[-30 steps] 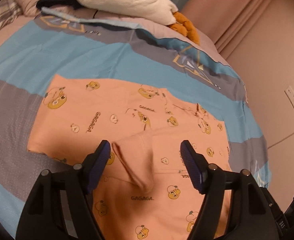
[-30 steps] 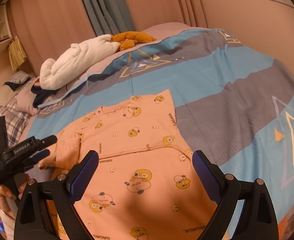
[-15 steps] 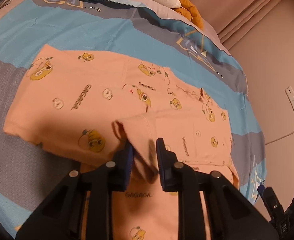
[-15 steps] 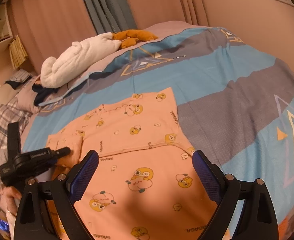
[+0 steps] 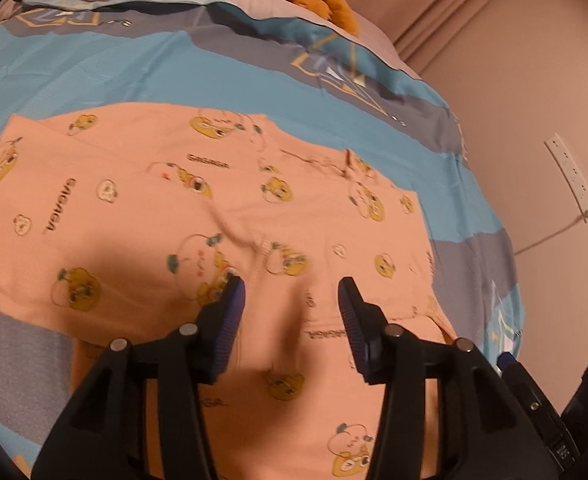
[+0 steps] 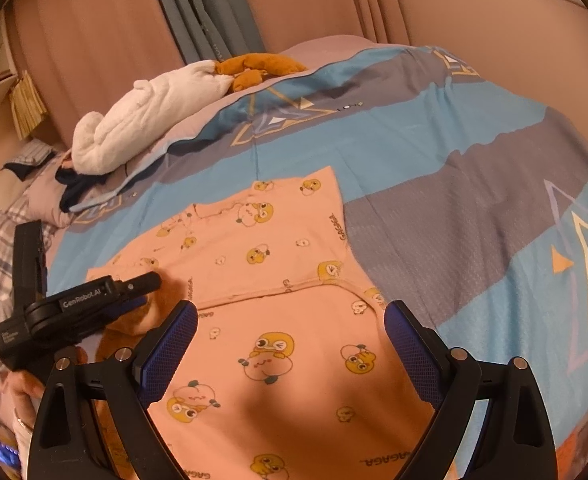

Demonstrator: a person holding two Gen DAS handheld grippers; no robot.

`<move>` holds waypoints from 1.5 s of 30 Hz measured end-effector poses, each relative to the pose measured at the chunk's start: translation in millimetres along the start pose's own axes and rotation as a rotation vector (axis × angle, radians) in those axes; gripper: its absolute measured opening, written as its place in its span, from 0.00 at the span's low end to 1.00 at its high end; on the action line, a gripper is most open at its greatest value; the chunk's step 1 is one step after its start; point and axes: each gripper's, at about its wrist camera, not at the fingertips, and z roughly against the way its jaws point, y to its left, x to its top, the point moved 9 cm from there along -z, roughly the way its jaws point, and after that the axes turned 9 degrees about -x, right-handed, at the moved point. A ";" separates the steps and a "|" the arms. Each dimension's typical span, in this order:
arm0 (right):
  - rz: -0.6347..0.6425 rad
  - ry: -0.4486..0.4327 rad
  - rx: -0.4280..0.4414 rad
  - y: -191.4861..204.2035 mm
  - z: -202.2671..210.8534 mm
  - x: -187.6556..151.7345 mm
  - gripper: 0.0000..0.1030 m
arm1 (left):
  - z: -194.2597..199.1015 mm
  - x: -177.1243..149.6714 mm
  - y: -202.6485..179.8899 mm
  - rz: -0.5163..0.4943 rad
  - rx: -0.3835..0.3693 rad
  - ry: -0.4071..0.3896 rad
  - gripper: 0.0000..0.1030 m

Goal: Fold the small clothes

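An orange child's garment (image 5: 141,208) printed with yellow cartoon faces lies spread on the bed; it also shows in the right wrist view (image 6: 277,280). My left gripper (image 5: 291,300) is open and empty just above the garment, over a folded-in sleeve whose seam (image 5: 253,248) lies flat ahead of the fingertips. In the right wrist view the left gripper (image 6: 145,284) sits over the garment's left edge. My right gripper (image 6: 291,326) is open and empty, hovering above the garment's lower part.
The bed cover (image 6: 474,184) is blue and grey striped. A white plush with orange feet (image 6: 161,108) and dark clothes (image 6: 77,188) lie at the head of the bed. A wall with a socket strip (image 5: 570,176) runs along the right bedside.
My left gripper was shut on the sleeve half a second ago; it has opened and the sleeve now lies flat on the garment. The right gripper has stayed open and barely moved.
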 end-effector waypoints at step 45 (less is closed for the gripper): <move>0.289 0.372 0.103 167.7 -107.5 -40.1 0.35 | 188.8 -44.3 162.1 0.312 0.435 -0.210 0.56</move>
